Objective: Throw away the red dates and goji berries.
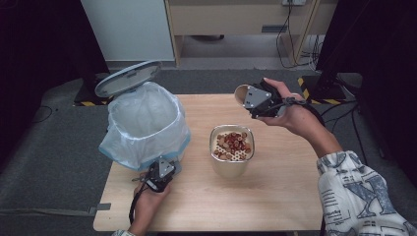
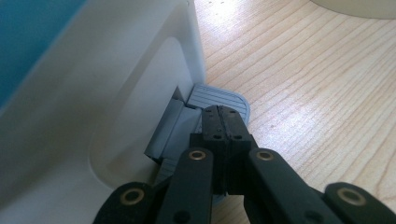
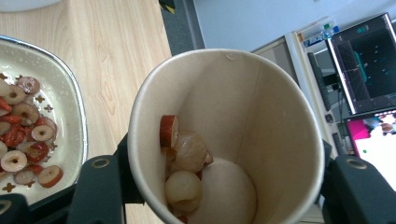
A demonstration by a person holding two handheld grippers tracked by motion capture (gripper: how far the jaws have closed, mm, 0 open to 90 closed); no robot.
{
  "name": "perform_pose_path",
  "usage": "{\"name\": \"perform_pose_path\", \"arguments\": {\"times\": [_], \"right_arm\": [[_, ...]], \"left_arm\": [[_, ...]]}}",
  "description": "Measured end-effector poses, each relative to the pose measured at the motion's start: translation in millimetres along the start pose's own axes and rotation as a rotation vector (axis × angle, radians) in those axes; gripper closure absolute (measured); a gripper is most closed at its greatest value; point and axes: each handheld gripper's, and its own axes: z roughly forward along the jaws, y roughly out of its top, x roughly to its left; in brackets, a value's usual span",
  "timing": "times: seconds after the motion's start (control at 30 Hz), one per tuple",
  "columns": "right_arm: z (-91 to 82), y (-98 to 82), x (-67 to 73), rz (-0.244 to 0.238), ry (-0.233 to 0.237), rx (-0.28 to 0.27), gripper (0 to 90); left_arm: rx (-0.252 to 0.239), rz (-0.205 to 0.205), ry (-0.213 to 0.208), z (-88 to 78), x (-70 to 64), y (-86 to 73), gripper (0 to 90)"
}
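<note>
At table's left edge, left gripper (image 1: 161,173) jaws fully closed, pressing the bin pedal (image 2: 219,99) (lid up). Right gripper (image 1: 259,101) clamps paper cup (image 1: 242,94), tipped on its side, mouth toward the bin (image 1: 147,123), beyond the strainer bowl (image 1: 231,156); scraps remain inside.

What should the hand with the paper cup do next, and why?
Probably tip the paper cup further over the sieve bowl. A few fruit pieces sit inside the cup, which the right hand-held gripper holds tilted beside the bowl that already has red slices in it. The left hand-held gripper presses the bin's pedal, and the bin lid stands open.
</note>
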Motion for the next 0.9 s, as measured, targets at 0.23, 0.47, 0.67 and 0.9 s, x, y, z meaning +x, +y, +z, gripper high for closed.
{"name": "perform_pose_path", "arguments": {"times": [0.23,0.47,0.67,0.9], "right_arm": [[-0.7,-8.9,-9.9,0.087,0.035,-0.019,38.5],[-5.1,-19.6,-21.4,0.196,0.092,-0.055,38.2],[-9.7,-27.3,-30.2,0.302,0.133,-0.099,38.0],[-11.0,-29.5,-35.8,0.365,0.170,-0.131,37.8]], "left_arm": [[0.000,0.001,0.000,0.0,-0.1,0.0,89.2],[0.000,0.000,0.000,0.0,0.0,0.0,89.2],[0.000,0.000,0.000,0.1,0.0,0.0,89.2],[-0.001,-0.001,-0.001,0.1,0.1,0.0,89.2]]}}
